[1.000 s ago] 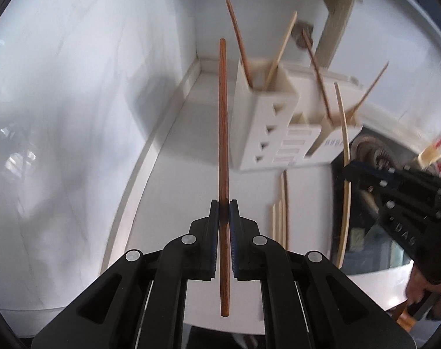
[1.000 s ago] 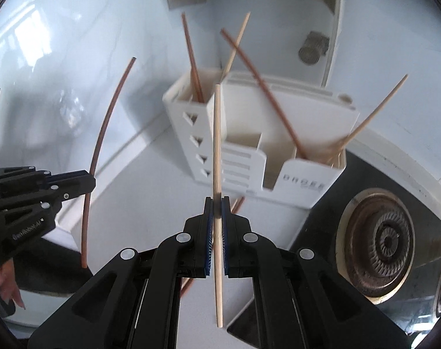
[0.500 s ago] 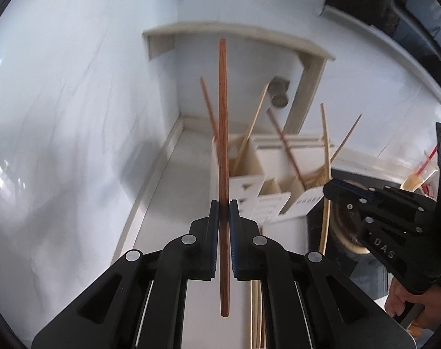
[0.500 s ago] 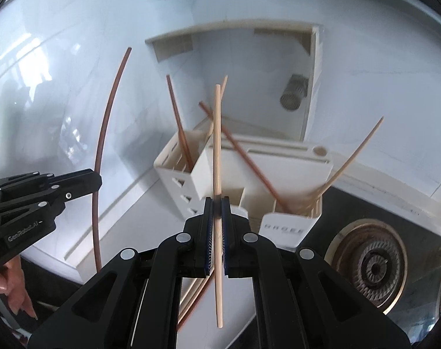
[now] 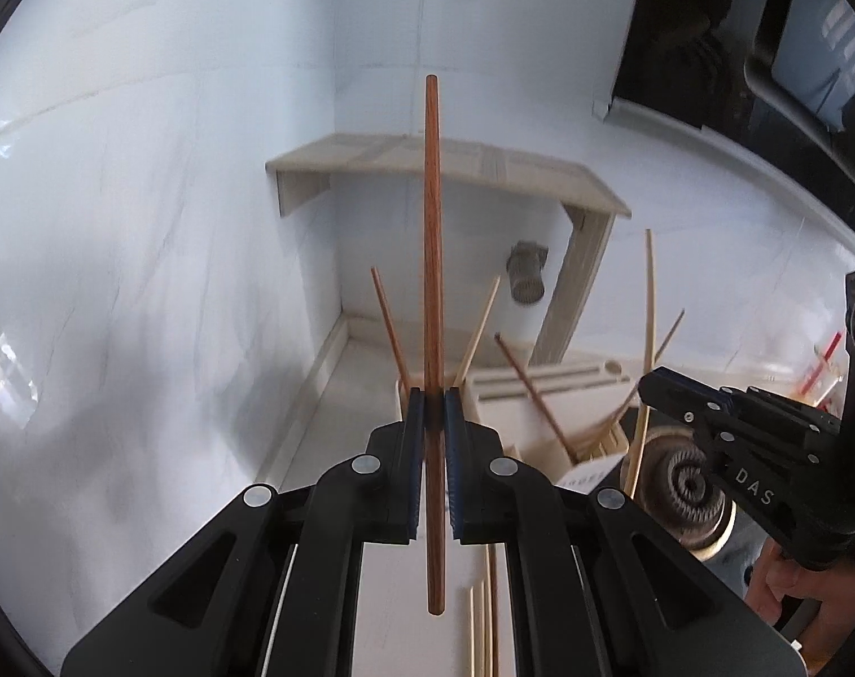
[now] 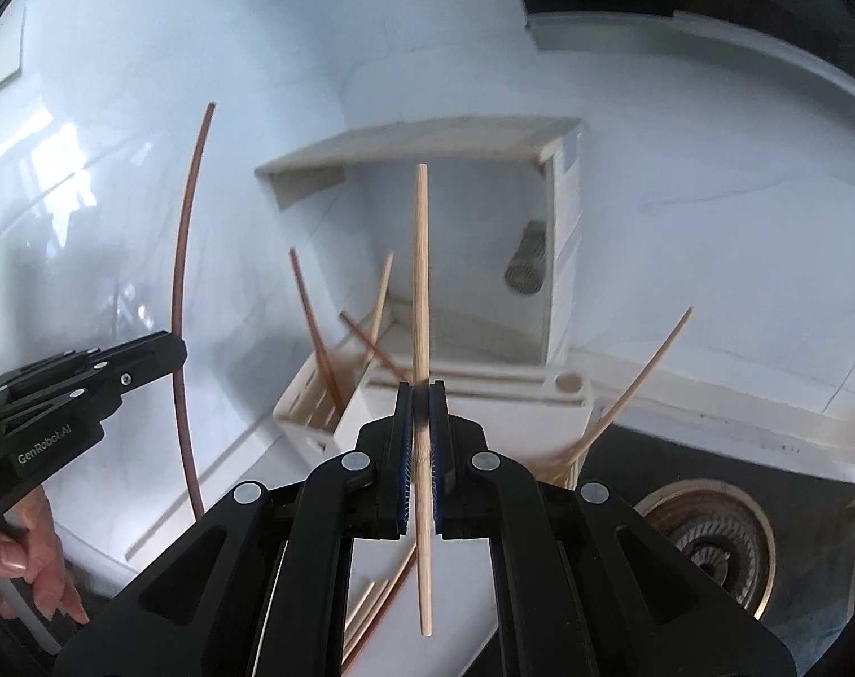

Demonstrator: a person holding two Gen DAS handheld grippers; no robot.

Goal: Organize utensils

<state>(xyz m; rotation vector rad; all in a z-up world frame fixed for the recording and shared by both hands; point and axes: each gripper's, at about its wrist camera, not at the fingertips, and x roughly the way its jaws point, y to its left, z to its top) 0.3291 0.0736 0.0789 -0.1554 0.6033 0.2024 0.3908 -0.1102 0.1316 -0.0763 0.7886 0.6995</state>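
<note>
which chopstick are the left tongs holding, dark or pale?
The dark reddish-brown chopstick, upright in the left tongs; the right tongs hold the pale one.

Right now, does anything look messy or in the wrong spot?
Yes. Several loose wooden chopsticks lie flat on the white counter instead of standing in the white plastic utensil holder. The chopsticks already in the holder lean out at different angles, not upright together.
</note>
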